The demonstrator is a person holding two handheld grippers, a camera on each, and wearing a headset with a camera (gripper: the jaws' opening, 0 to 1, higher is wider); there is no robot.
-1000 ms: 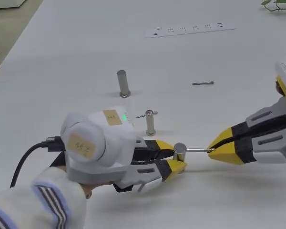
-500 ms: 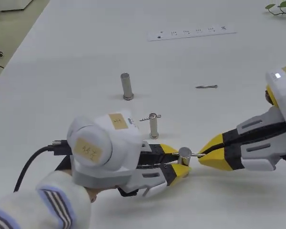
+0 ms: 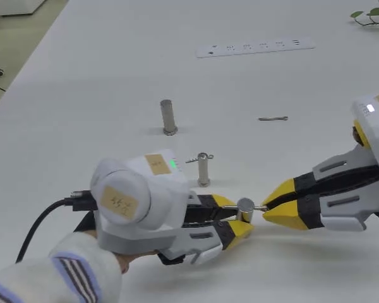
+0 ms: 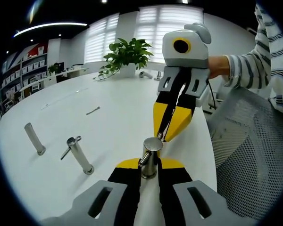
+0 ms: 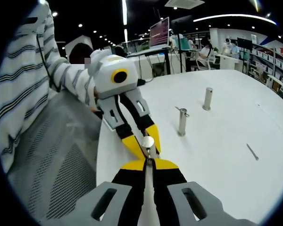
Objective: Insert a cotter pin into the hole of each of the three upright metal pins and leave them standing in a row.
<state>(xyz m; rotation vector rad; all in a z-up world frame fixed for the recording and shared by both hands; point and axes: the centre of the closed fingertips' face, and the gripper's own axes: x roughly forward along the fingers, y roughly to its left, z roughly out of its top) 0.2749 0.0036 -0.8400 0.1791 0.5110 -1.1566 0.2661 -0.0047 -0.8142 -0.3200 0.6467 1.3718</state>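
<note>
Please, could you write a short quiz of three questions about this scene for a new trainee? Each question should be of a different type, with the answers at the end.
1. True or false: the far pin already carries a cotter pin.
2. What is the left gripper shut on? A) the near pin B) a screwdriver C) nothing
3. Fill in: the right gripper is shut on a ____, held at the near pin.
Key: 1 false; 2 A; 3 cotter pin.
</note>
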